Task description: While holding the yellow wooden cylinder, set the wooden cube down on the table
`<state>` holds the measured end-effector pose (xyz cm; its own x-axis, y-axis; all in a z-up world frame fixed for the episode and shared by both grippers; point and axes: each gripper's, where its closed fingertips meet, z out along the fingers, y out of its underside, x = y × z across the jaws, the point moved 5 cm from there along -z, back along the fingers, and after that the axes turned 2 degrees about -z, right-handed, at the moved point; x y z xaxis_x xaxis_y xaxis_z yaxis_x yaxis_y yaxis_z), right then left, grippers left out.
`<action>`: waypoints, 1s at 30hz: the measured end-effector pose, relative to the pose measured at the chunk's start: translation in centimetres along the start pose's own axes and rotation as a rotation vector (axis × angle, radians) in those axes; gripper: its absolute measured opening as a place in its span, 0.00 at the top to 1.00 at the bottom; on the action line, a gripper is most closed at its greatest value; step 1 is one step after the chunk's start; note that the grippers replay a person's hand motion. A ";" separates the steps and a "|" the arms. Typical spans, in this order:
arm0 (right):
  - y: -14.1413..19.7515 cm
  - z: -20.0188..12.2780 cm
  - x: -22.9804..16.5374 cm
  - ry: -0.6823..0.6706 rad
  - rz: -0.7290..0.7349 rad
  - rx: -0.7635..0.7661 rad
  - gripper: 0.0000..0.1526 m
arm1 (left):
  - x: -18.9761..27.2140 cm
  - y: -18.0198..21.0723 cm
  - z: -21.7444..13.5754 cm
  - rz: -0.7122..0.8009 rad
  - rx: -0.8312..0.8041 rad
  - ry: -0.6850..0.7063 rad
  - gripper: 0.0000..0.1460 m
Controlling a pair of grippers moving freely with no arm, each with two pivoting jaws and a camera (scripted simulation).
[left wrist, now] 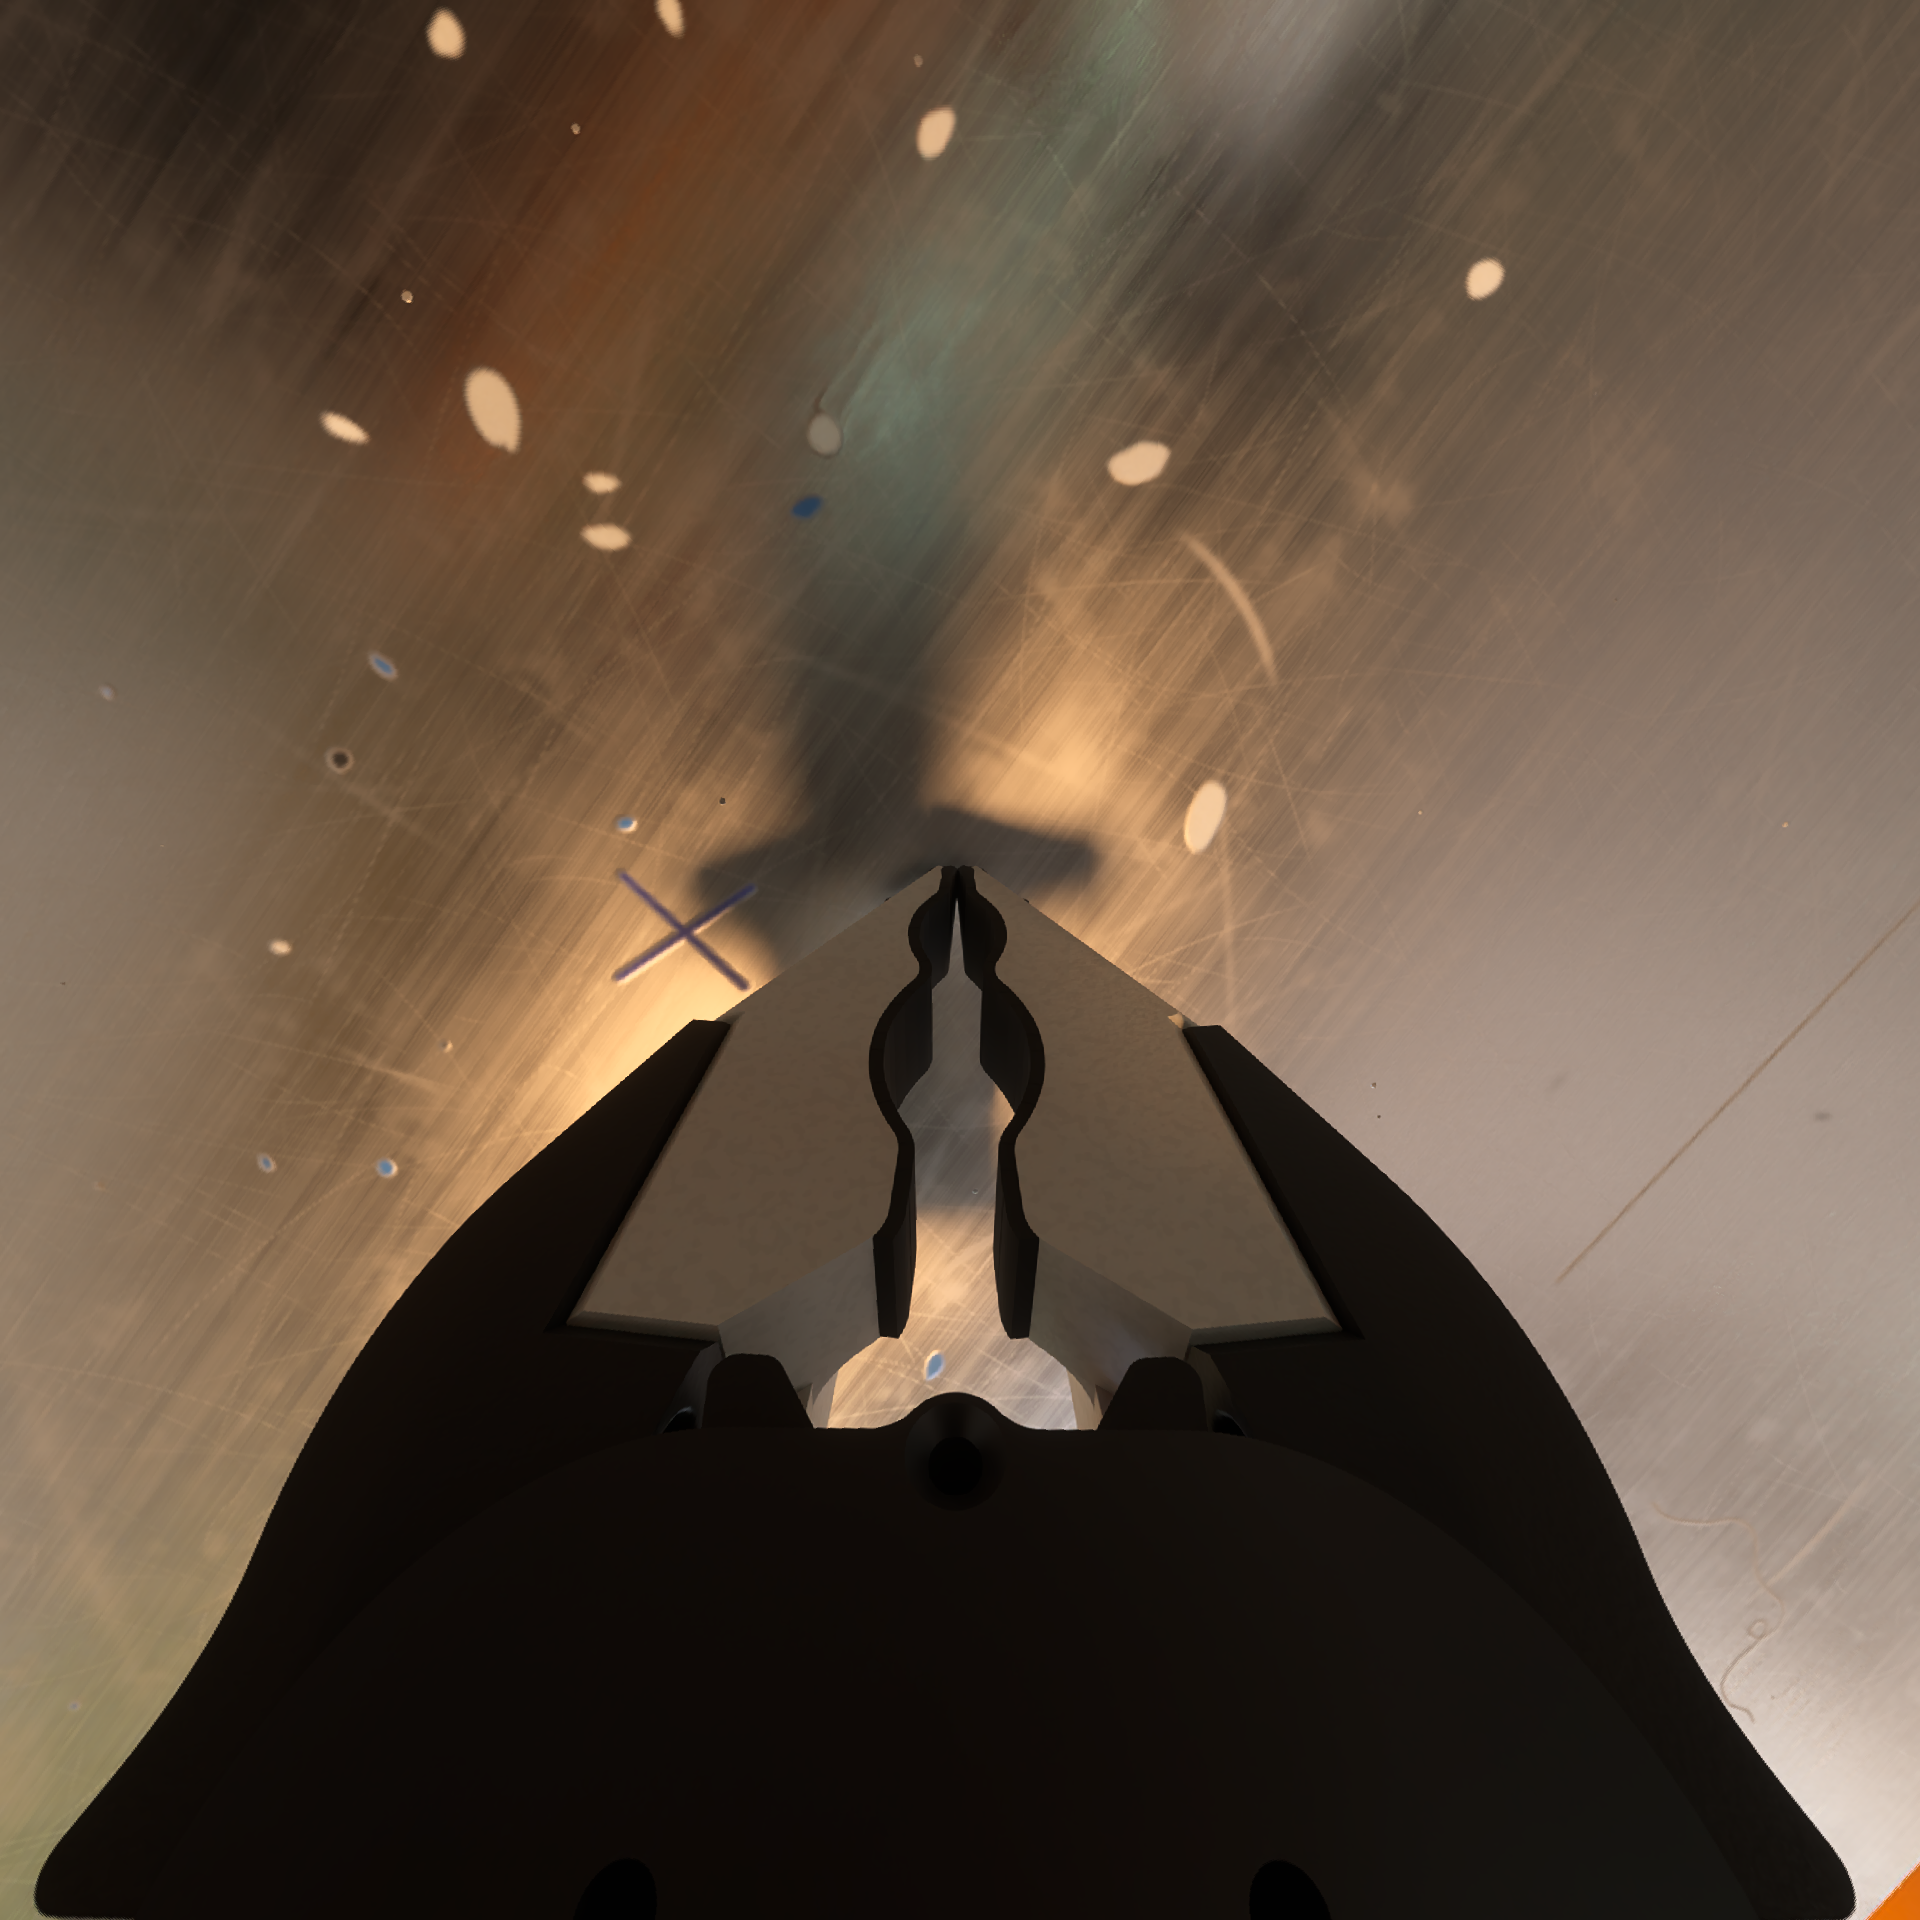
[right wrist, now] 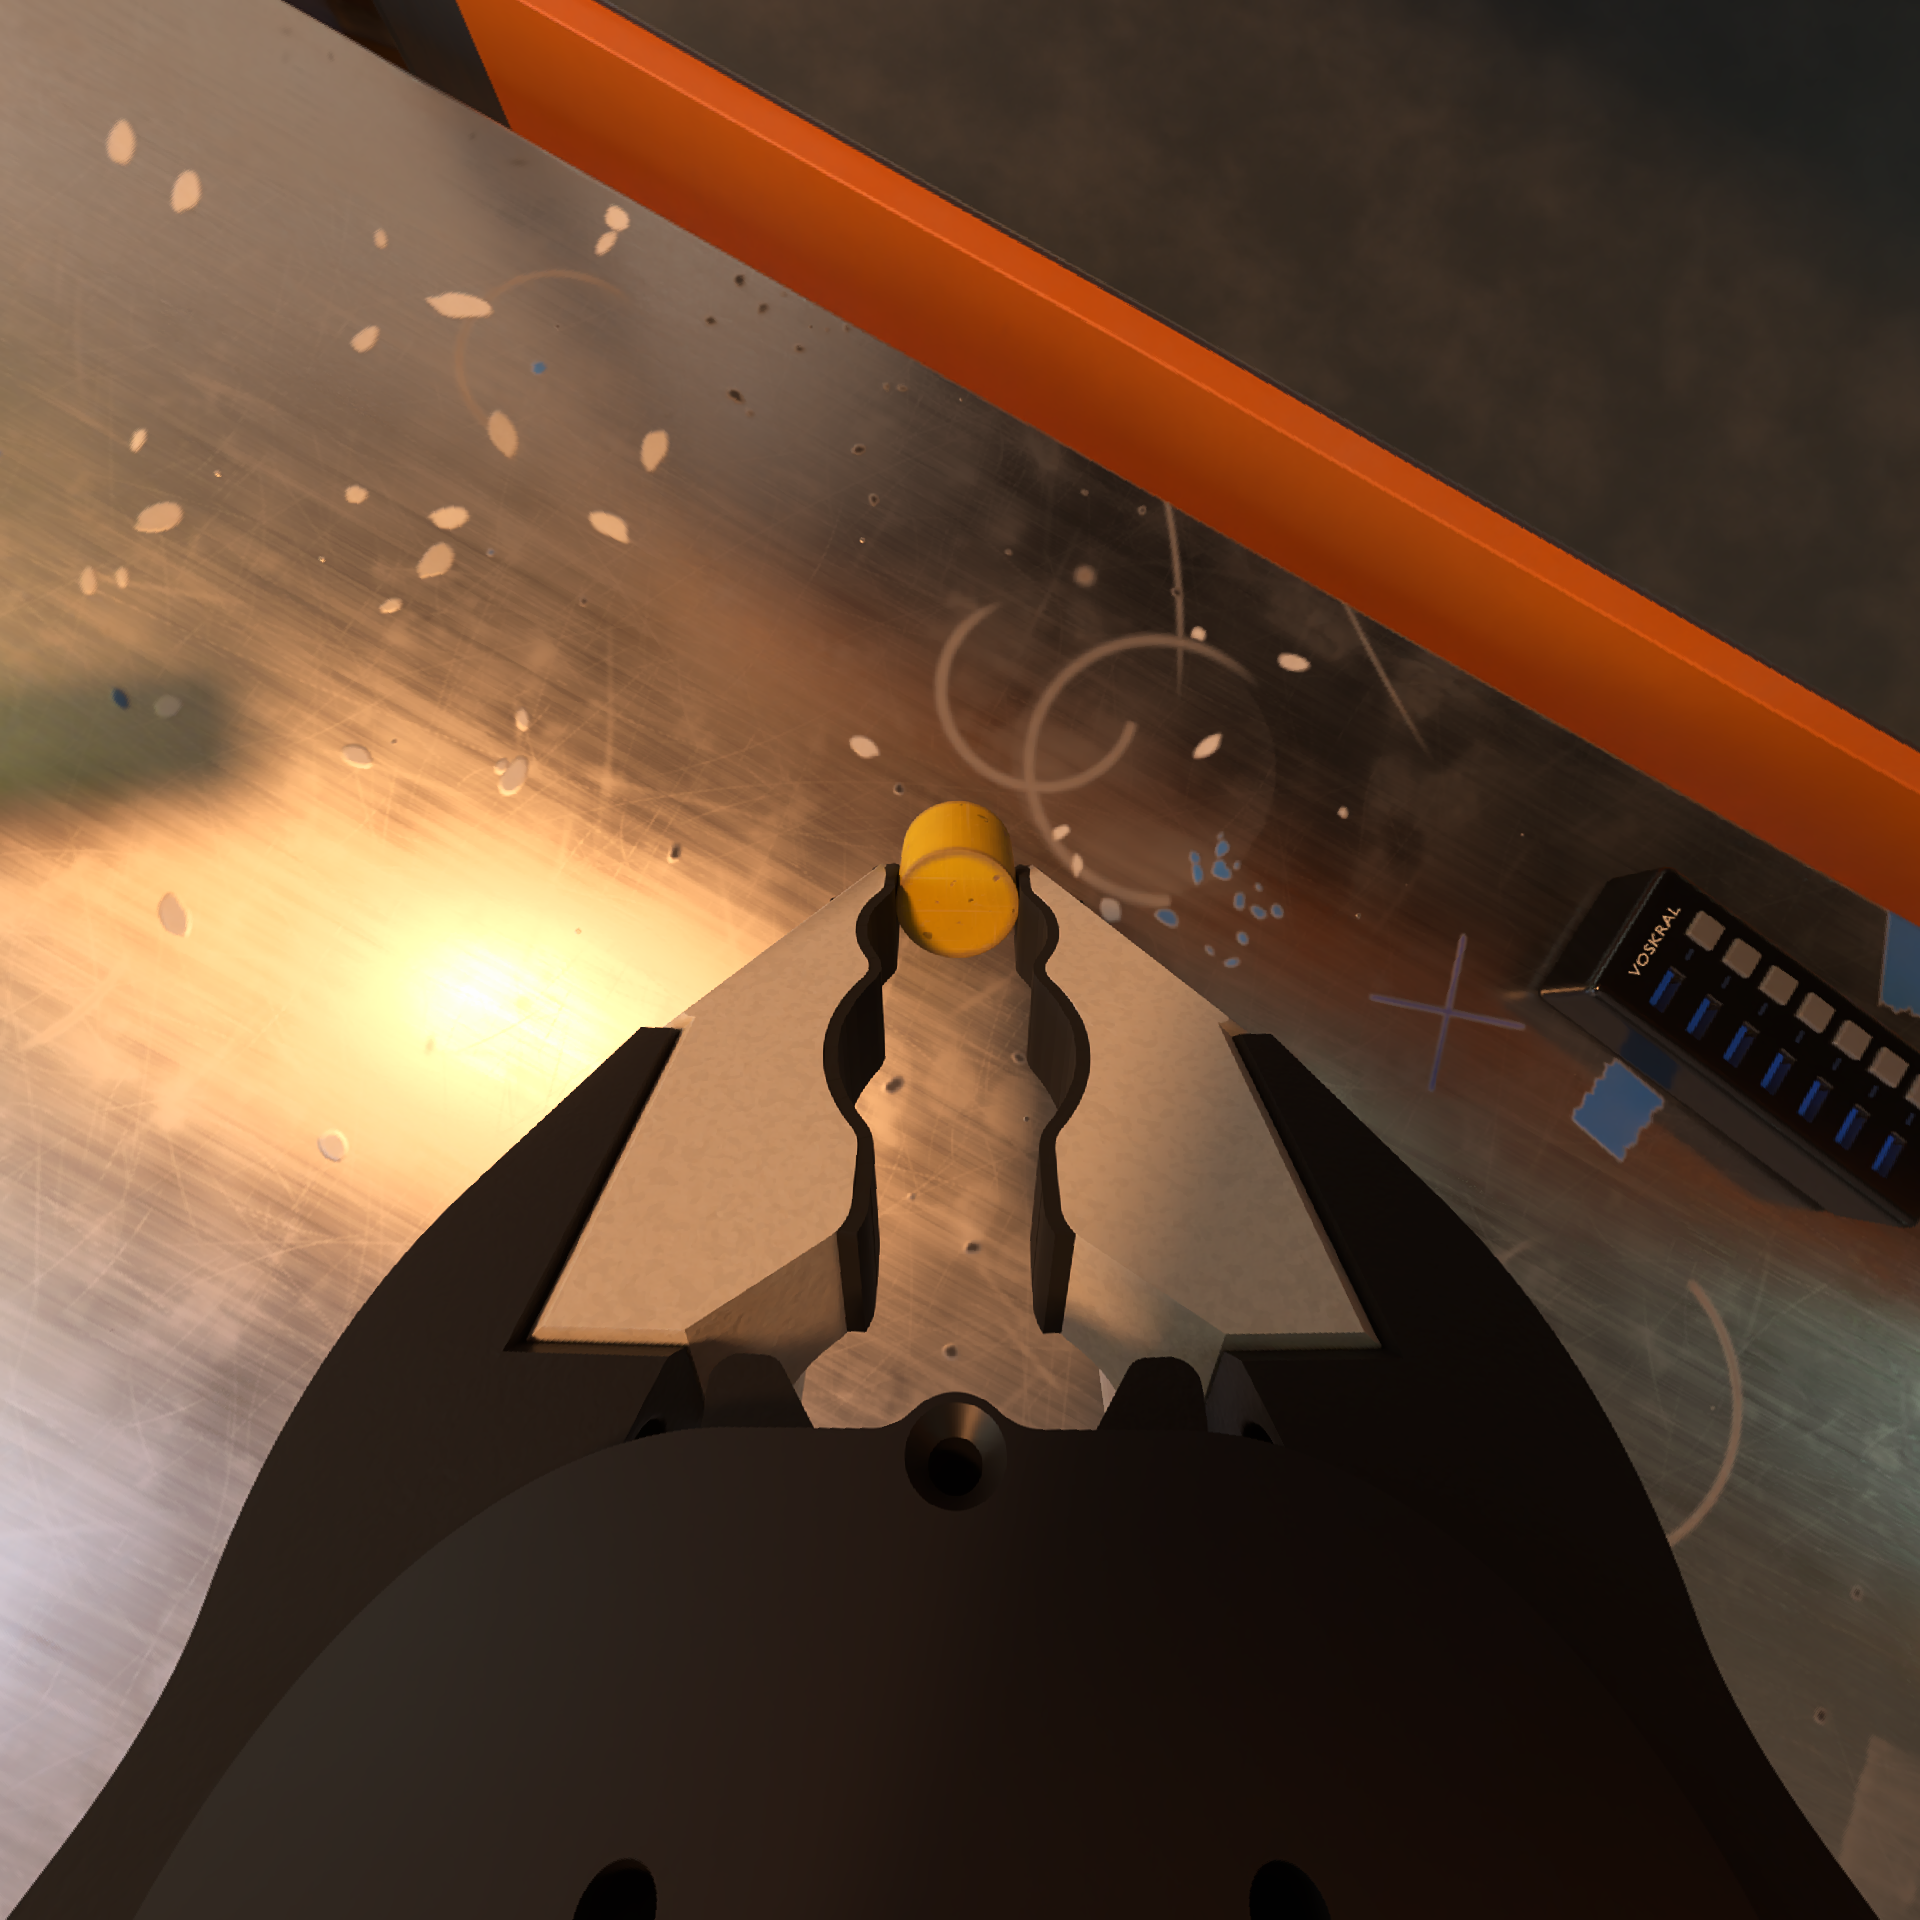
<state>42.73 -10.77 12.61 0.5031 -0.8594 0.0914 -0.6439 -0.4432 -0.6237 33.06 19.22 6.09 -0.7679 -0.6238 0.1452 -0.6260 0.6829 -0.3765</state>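
In the right wrist view my right gripper [right wrist: 957,881] is shut on the yellow wooden cylinder [right wrist: 956,883], held at the fingertips above the scratched metal table [right wrist: 416,831]. The cylinder's round end faces the camera. In the left wrist view my left gripper [left wrist: 956,875] is shut with its fingertips touching and nothing between them, just above the metal table [left wrist: 1351,727]; its shadow lies right under the tips. No wooden cube shows in either view.
A black multi-port hub [right wrist: 1756,1049] lies on the table at the right, near the orange table edge [right wrist: 1195,416]. A blue X mark [right wrist: 1446,1010] is drawn next to it; another X mark [left wrist: 684,930] lies left of the left fingertips. Paint flecks dot the table.
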 end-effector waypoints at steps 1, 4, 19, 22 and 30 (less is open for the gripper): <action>-0.1 0.2 0.1 0.001 0.000 -0.004 0.86 | 0.0 0.0 0.0 0.000 0.000 0.000 1.00; 0.0 0.4 0.2 0.010 -0.005 -0.028 0.86 | 0.0 0.0 0.0 0.000 -0.001 0.000 1.00; 2.9 -2.4 -2.8 -0.022 0.004 -0.065 0.86 | 0.4 -0.1 0.1 0.016 -0.011 -0.028 1.00; 3.7 -3.1 -3.7 -0.024 0.010 -0.062 0.86 | 0.4 0.0 0.1 0.017 -0.013 -0.034 1.00; 4.7 -4.2 -5.1 -0.019 0.004 -0.035 0.86 | 0.5 0.0 0.1 0.018 -0.015 -0.043 1.00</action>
<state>34.73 -9.52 12.49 0.5110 -0.8565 0.0735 -0.6659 -0.4485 -0.5962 32.73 18.90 6.11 -0.7727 -0.6271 0.0988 -0.6144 0.6996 -0.3647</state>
